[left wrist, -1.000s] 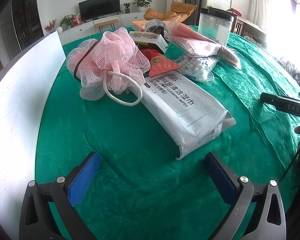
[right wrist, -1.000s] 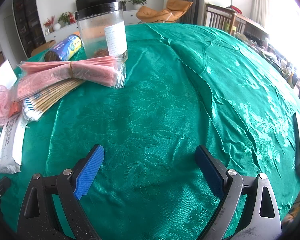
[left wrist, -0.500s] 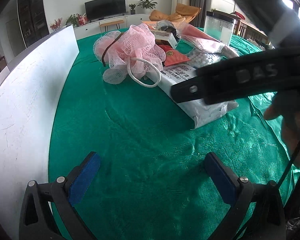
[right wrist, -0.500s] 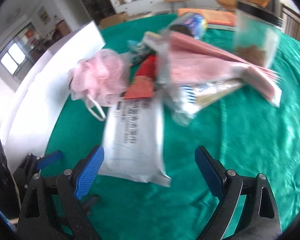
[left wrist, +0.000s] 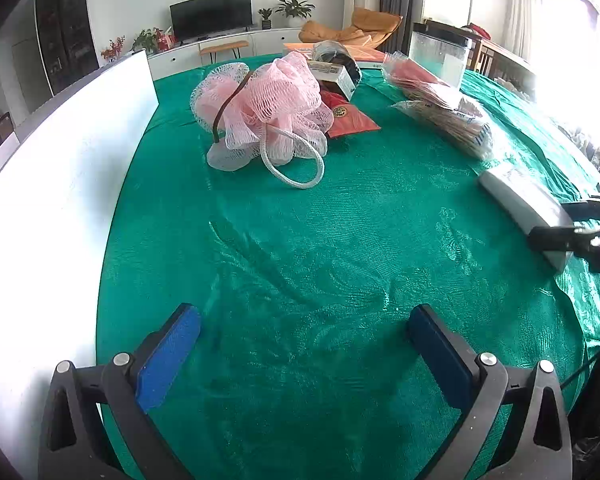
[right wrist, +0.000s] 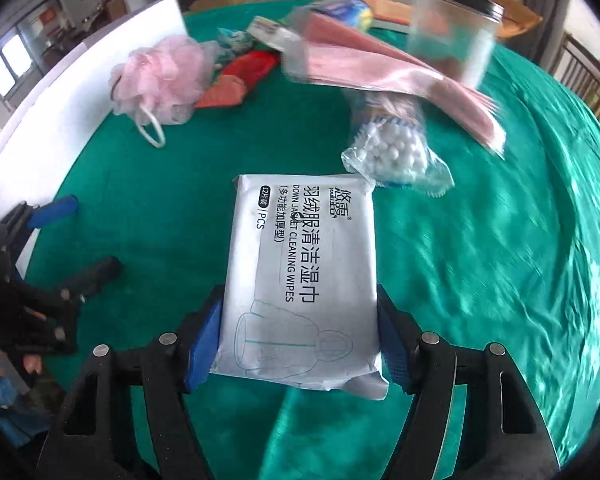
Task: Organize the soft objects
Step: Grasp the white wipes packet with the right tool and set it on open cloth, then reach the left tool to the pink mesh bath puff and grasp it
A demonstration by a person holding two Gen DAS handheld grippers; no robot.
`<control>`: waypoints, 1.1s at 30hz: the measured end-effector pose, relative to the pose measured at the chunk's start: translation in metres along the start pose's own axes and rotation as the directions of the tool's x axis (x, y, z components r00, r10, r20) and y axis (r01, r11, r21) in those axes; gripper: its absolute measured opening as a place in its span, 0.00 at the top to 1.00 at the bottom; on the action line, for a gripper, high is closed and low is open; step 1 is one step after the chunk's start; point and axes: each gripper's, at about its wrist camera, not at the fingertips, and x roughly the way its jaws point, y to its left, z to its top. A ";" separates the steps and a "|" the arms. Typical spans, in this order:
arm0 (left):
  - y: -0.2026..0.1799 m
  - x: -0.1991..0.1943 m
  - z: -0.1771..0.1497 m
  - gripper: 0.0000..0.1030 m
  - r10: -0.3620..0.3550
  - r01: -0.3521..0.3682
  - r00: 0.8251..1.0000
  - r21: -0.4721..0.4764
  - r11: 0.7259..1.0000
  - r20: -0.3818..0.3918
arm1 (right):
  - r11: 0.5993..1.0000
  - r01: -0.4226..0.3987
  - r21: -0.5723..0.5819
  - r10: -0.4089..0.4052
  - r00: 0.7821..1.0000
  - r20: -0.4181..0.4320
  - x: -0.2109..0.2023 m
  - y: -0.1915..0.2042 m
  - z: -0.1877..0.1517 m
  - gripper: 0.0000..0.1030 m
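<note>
The right hand-held gripper (right wrist: pixel 300 344) clamps the near end of a white pack of wipes (right wrist: pixel 304 276) between its blue pads, the pack reaching toward 12 o'clock over the green tabletop (right wrist: pixel 480 264). A bag of cotton balls (right wrist: pixel 392 156) lies just beyond at 1 o'clock, a pink bath pouf (right wrist: pixel 160 80) at 11. The left hand-held gripper (left wrist: pixel 304 356) is spread wide and holds nothing.

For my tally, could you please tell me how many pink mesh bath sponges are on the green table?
1: the pink mesh bath sponge by the white board; others may be hidden.
</note>
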 end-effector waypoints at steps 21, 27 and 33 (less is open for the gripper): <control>-0.001 0.002 0.003 0.00 0.007 -0.007 1.000 -0.006 1.000 -0.005 | 0.923 0.213 0.320 -0.274 0.948 0.162 0.009 -0.098 0.008 0.11; -0.002 0.003 0.040 0.00 0.016 -0.017 1.000 -0.030 0.999 -0.026 | 0.924 0.212 0.320 -0.274 0.948 0.162 0.010 -0.099 0.008 0.11; 0.001 -0.015 0.104 0.00 0.039 -0.032 0.993 -0.071 0.997 0.112 | 0.924 0.211 0.320 -0.273 0.948 0.162 0.010 -0.099 0.008 0.10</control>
